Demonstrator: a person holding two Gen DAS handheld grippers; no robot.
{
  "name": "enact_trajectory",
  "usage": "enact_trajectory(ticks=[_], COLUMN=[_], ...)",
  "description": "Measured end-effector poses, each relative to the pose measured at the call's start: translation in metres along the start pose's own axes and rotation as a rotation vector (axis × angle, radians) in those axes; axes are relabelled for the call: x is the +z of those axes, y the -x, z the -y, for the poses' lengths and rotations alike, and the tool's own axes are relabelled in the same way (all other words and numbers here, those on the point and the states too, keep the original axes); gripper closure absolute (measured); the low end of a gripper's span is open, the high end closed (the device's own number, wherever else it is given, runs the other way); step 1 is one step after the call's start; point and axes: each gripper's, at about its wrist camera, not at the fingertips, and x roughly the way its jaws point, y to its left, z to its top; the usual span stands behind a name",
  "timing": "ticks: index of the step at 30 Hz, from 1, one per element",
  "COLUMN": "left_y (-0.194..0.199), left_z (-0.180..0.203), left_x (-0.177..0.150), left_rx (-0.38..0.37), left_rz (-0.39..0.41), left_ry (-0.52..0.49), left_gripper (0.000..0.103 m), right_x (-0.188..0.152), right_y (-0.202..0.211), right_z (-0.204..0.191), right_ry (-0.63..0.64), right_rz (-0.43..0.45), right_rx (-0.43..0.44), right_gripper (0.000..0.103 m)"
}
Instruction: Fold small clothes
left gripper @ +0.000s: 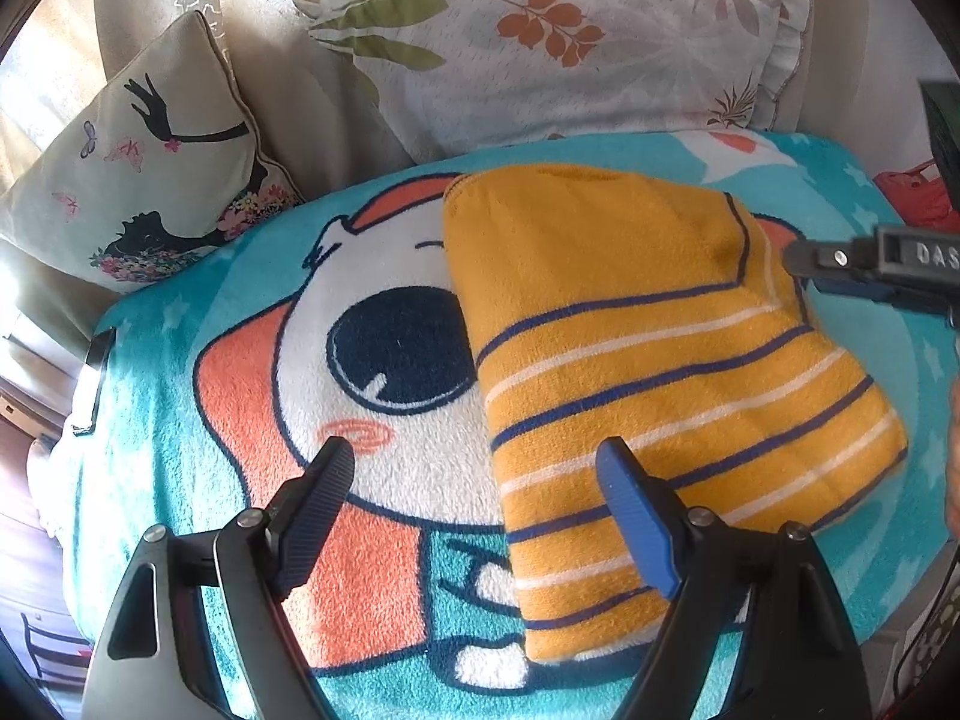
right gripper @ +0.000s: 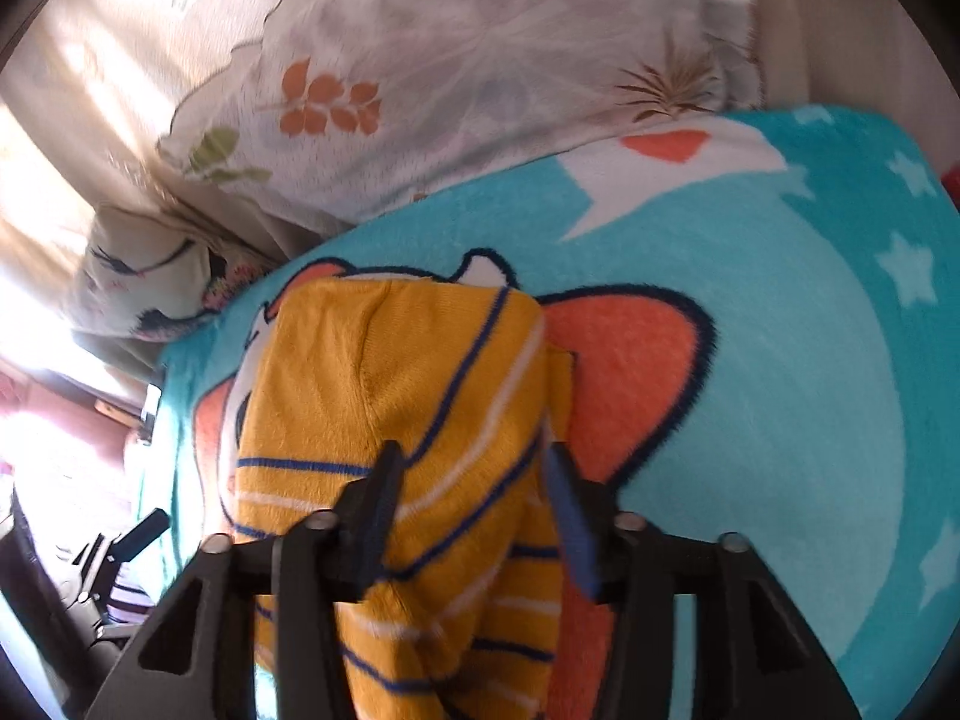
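A yellow garment with blue and white stripes lies folded on a turquoise cartoon blanket. My left gripper hovers open over the garment's near left edge. Its blue finger is above the striped cloth and its black finger is above the blanket. My right gripper sits low over the garment, jaws apart with striped fabric filling the gap; I see no pinch. In the left wrist view the right gripper reaches in at the garment's right edge.
A leaf-printed pillow lies behind the blanket, and a beige cushion with a black figure sits at the back left. Something red shows past the blanket's right edge. The blanket drops away at its left side.
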Motion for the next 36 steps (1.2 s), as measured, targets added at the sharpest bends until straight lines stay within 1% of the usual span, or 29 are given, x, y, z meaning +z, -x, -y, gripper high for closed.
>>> enact_trajectory(ticks=[3, 6, 8, 11, 13, 16, 18, 21, 23, 24, 26, 28, 29, 31, 32, 33, 34, 35, 36], left_y=[0.000, -0.002, -0.006, -0.018, -0.024, -0.033, -0.042, -0.058, -0.067, -0.071, -0.080, -0.092, -0.100, -0.114, -0.119, -0.114, -0.111, -0.108, -0.102], left_z=[-0.001, -0.010, -0.021, -0.046, -0.058, -0.064, -0.067, -0.070, -0.069, -0.068, -0.068, -0.068, -0.067, -0.061, -0.056, -0.051, -0.045, -0.037, -0.032], left_x=[-0.001, -0.002, -0.003, -0.004, -0.006, -0.004, 0.000, 0.005, 0.011, 0.013, 0.018, 0.023, 0.024, 0.025, 0.024, 0.023, 0.024, 0.024, 0.024], left_rx=[-0.008, -0.050, -0.092, -0.170, -0.192, -0.213, -0.258, -0.354, -0.398, -0.411, -0.447, -0.545, -0.611, -0.695, -0.721, -0.717, -0.739, -0.789, -0.766], left_rz=[-0.007, -0.024, -0.042, -0.079, -0.093, -0.095, -0.104, -0.128, -0.123, -0.119, -0.126, -0.154, -0.179, -0.235, -0.265, -0.249, -0.246, -0.260, -0.243], left_ry=[0.018, 0.073, 0.134, 0.253, 0.300, 0.304, 0.307, 0.320, 0.313, 0.307, 0.307, 0.333, 0.351, 0.377, 0.386, 0.375, 0.357, 0.345, 0.337], left_gripper=[0.021, 0.021, 0.021, 0.021, 0.021, 0.020, 0.020, 0.020, 0.016, 0.011, 0.009, 0.009, 0.009, 0.009, 0.008, 0.008, 0.008, 0.012, 0.014], right_x=[-0.006, -0.011, -0.013, -0.014, -0.015, -0.017, -0.018, -0.018, -0.016, -0.015, -0.013, -0.013, -0.013, -0.015, -0.016, -0.017, -0.017, -0.016, -0.015], right_y=[-0.001, -0.008, -0.012, -0.017, -0.017, -0.016, -0.016, -0.018, -0.022, -0.024, -0.030, -0.037, -0.040, -0.046, -0.048, -0.049, -0.049, -0.049, -0.048], right_z=[0.010, 0.018, 0.021, 0.026, 0.029, 0.033, 0.036, 0.040, 0.039, 0.038, 0.034, 0.028, 0.026, 0.021, 0.017, 0.014, 0.011, 0.006, 0.003], right_ry=[-0.023, -0.046, -0.061, -0.095, -0.109, -0.135, -0.153, -0.198, -0.217, -0.217, -0.207, -0.201, -0.203, -0.203, -0.201, -0.198, -0.195, -0.191, -0.182], right_rz=[-0.006, -0.027, -0.037, -0.042, -0.040, -0.038, -0.039, -0.041, -0.044, -0.048, -0.056, -0.061, -0.065, -0.068, -0.066, -0.068, -0.072, -0.078, -0.079], right_rx=[-0.001, 0.019, 0.047, 0.081, 0.083, 0.093, 0.094, 0.109, 0.121, 0.126, 0.125, 0.118, 0.118, 0.103, 0.088, 0.076, 0.077, 0.083, 0.082], right_gripper=[0.041, 0.039, 0.038, 0.035, 0.035, 0.034, 0.033, 0.033, 0.033, 0.033, 0.033, 0.033, 0.033, 0.031, 0.031, 0.033, 0.039, 0.043, 0.049])
